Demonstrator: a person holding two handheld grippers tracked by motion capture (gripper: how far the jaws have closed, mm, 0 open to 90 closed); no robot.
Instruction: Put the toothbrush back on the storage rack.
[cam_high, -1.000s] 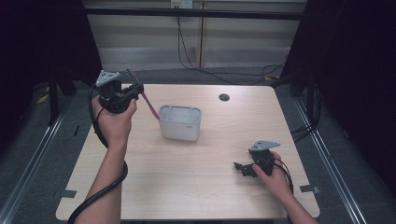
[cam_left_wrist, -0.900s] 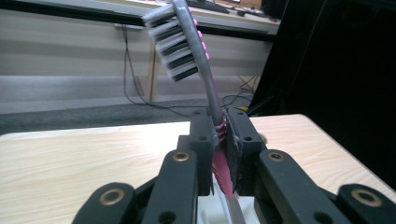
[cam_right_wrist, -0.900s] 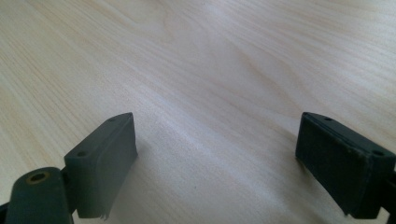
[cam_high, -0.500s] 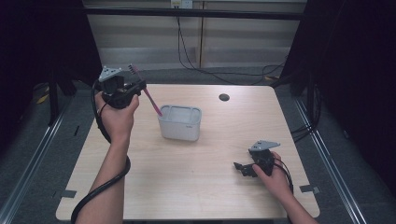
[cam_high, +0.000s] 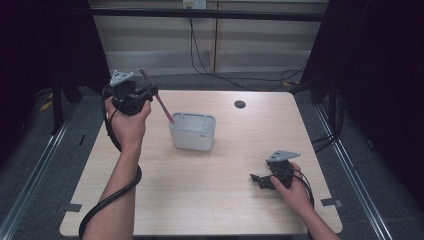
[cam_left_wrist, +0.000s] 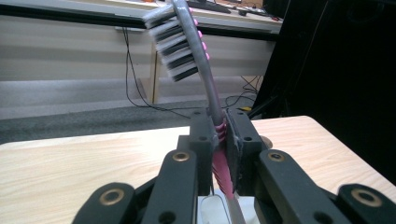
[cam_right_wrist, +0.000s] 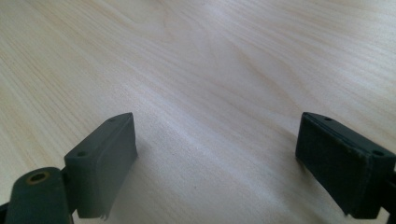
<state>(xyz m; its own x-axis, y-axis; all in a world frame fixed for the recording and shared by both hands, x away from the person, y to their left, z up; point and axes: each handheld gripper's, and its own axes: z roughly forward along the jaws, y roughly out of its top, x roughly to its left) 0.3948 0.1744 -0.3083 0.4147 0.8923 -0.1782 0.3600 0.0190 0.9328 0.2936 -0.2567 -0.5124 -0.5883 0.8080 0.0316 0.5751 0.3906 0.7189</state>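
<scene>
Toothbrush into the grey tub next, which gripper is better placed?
Left. The left gripper is shut on the toothbrush, whose handle end hangs just left of the grey tub. The right gripper sits open and empty on the table, farther from the tub.

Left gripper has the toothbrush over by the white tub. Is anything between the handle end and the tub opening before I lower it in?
Nothing visible blocks it. The left gripper holds the toothbrush bristles up, its handle end angled down towards the near-left rim of the white tub. The tub's contents can't be made out.
</scene>
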